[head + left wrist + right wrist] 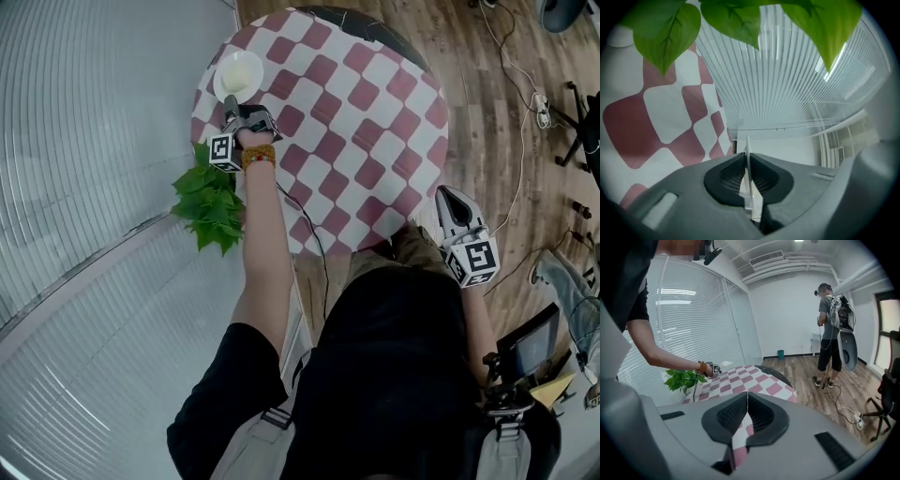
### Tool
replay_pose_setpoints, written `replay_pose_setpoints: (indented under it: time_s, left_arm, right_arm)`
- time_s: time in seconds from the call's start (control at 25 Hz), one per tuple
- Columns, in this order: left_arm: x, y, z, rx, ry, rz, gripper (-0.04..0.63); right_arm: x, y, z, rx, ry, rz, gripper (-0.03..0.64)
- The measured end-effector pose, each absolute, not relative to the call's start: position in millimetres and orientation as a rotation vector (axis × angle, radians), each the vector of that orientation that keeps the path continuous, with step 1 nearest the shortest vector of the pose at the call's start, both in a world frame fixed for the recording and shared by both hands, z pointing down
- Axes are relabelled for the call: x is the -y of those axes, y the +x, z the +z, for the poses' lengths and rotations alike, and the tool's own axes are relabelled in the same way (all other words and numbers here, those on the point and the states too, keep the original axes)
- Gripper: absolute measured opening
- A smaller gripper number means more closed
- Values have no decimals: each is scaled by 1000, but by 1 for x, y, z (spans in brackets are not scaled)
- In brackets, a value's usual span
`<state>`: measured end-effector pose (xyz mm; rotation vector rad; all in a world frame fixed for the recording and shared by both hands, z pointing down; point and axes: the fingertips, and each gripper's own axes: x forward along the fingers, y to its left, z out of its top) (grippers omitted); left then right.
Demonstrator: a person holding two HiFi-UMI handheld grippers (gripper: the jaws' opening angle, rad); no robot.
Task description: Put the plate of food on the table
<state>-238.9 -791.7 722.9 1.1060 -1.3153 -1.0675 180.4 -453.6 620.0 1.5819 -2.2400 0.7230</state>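
Observation:
A white plate (238, 73) with something pale on it rests at the far left edge of the round table (356, 122), which has a red-and-white check cloth. My left gripper (232, 99) is shut on the plate's near rim. In the left gripper view the plate (751, 197) shows edge-on as a thin white strip pinched between the jaws of the left gripper (747, 159), with the check cloth (661, 122) to the left. My right gripper (446, 195) hovers by the table's near right edge. It (747, 395) is shut on nothing.
A leafy green plant (208, 202) stands by the table's left edge, just behind my left wrist; its leaves (670, 33) hang over the left gripper view. A wall of blinds (84, 141) lies left. Cables (511, 94) cross the wooden floor. Another person (829, 333) stands far off.

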Motion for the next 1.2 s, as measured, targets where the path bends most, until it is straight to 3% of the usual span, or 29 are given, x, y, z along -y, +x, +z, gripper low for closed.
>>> replay_pose_setpoints:
  time_s: [0.6,1.2]
  left_arm:
    - [790,-244,815,1396,979,-863,15]
    - [775,-217,833,1317,992,-594,17]
  right_arm:
    - [457,163,637,2211,1523,755,11]
    - [452,145,637,2244,1499,753,11]
